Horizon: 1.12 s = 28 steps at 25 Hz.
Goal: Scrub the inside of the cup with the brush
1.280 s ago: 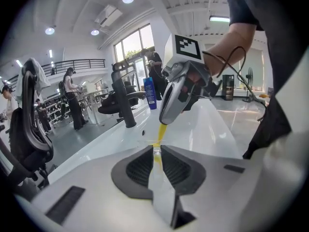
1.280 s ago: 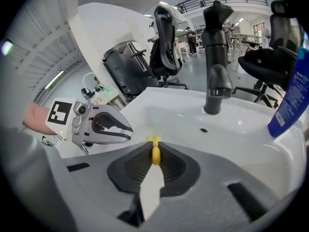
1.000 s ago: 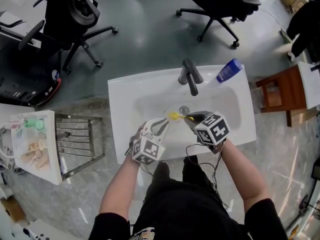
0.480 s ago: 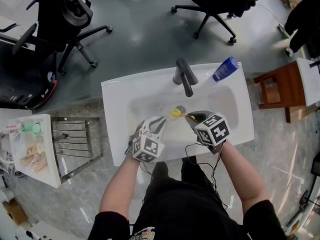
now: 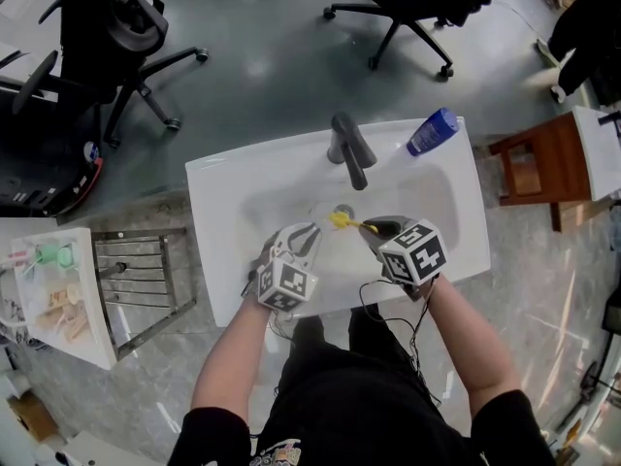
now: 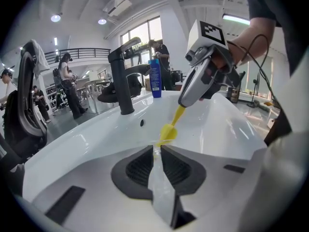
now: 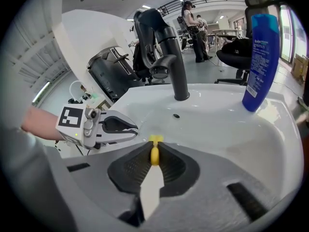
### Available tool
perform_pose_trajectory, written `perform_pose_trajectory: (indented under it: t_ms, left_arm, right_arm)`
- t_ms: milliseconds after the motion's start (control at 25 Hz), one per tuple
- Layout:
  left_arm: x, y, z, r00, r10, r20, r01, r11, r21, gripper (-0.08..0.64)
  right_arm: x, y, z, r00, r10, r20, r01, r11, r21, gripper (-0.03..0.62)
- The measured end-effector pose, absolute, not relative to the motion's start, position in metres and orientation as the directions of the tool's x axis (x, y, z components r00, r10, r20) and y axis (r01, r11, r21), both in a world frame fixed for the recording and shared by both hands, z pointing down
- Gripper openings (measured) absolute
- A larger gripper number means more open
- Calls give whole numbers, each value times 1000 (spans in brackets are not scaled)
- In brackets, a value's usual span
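A yellow brush (image 5: 340, 221) points its head over the white sink (image 5: 223, 192) near the drain. My right gripper (image 5: 374, 227) is shut on its handle (image 7: 154, 154). In the left gripper view the brush head (image 6: 168, 132) hangs just ahead of my left gripper (image 6: 157, 149). That gripper's jaws stand close together, pinching a thin clear wall, seemingly the cup's rim. The cup is see-through and barely shows. In the head view the left gripper (image 5: 312, 233) is a little left of the brush. The right gripper view shows the left gripper (image 7: 128, 128) low in the basin.
A black faucet (image 5: 349, 149) stands at the sink's back with a blue bottle (image 5: 430, 131) to its right. A metal rack (image 5: 146, 289) and white bin (image 5: 58, 289) are on the left. A wooden stool (image 5: 534, 173) is on the right. Office chairs (image 5: 126, 37) stand behind.
Both grippers have sunk slightly into the basin, and the brush head now lies closer to the drain. The view has shifted a little. Neither grip has changed.
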State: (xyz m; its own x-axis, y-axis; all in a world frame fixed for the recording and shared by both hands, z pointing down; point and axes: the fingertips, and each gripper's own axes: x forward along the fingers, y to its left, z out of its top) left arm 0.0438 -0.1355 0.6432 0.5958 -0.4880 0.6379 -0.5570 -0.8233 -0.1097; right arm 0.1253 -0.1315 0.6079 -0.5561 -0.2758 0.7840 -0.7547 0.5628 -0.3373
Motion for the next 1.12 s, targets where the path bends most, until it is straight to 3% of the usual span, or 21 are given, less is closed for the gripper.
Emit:
perform_pose_trajectory:
  t_ms: [1120]
  left_arm:
    - [30,-133,644,583,-504,637,-558,-819,-137,48]
  right_arm:
    - [105,-130,605,-597,-264,758,-732,567,-378,35]
